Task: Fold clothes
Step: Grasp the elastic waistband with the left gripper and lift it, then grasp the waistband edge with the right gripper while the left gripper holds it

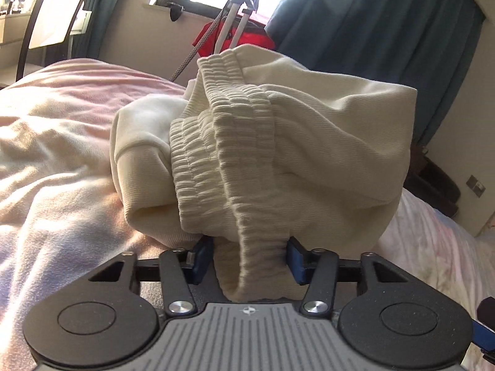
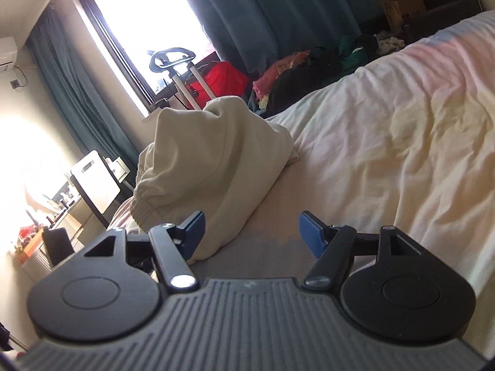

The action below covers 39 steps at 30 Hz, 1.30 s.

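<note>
Waistband (image 1: 247,167) of the cream garment sits pinched in my left hand-held gripper (image 1: 249,259); my right hand-held gripper (image 2: 251,232) stands spread, garment (image 2: 216,160) at eleven o'clock on the bed (image 2: 386,142).

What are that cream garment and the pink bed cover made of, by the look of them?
Cream garment: probably thick cotton knit, matte, with fine ribbing and a gathered elastic waistband. Pink bed cover: looks like soft, thin woven cotton, matte and creased; the exact fibre is unclear.

We see a pale pink bedspread (image 1: 62,117), rumpled and sunlit. Teal curtains (image 2: 278,15) flank a bright window (image 2: 148,31). A red bag (image 2: 229,75) sits beneath it, near heaped clothes (image 2: 297,77) and a cardboard box (image 2: 400,4).
</note>
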Tool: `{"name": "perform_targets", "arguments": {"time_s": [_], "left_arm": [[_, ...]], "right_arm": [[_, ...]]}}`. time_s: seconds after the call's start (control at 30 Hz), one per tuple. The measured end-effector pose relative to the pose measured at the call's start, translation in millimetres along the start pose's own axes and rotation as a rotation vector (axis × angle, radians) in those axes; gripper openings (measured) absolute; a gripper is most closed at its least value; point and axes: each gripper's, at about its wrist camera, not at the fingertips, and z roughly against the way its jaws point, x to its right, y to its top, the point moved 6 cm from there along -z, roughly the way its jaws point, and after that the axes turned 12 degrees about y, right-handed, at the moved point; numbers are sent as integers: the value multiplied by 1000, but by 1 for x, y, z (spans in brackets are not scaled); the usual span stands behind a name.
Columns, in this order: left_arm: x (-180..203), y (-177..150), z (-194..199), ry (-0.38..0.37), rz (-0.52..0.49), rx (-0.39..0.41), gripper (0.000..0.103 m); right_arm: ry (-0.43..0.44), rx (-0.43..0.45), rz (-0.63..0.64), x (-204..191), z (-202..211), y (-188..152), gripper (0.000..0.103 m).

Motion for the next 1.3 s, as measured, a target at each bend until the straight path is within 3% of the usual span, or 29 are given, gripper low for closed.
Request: {"name": "perform_targets", "arguments": {"time_s": [0.2, 0.37, 0.6, 0.8, 0.9, 1.0, 1.1, 1.3], "left_arm": [[-4, 21, 74, -71, -17, 134, 28], [-10, 28, 148, -124, -18, 177, 16], [-51, -24, 225, -126, -75, 137, 16], [-80, -60, 225, -144, 17, 61, 14], [-80, -64, 219, -130, 7, 74, 14], [-86, -67, 215, -132, 41, 59, 14], [-91, -75, 208, -123, 89, 15, 15], [-107, -84, 191, -133, 219, -82, 15]], "right_arm": [[19, 34, 99, -18, 3, -2, 71], [35, 57, 162, -34, 13, -7, 71], [52, 20, 240, -62, 41, -19, 71], [28, -19, 393, -97, 57, -27, 71], [85, -54, 335, -105, 61, -28, 71], [87, -103, 337, -117, 57, -28, 71], [87, -163, 364, -136, 43, -25, 71], [124, -302, 559, -210, -22, -2, 71]]}}
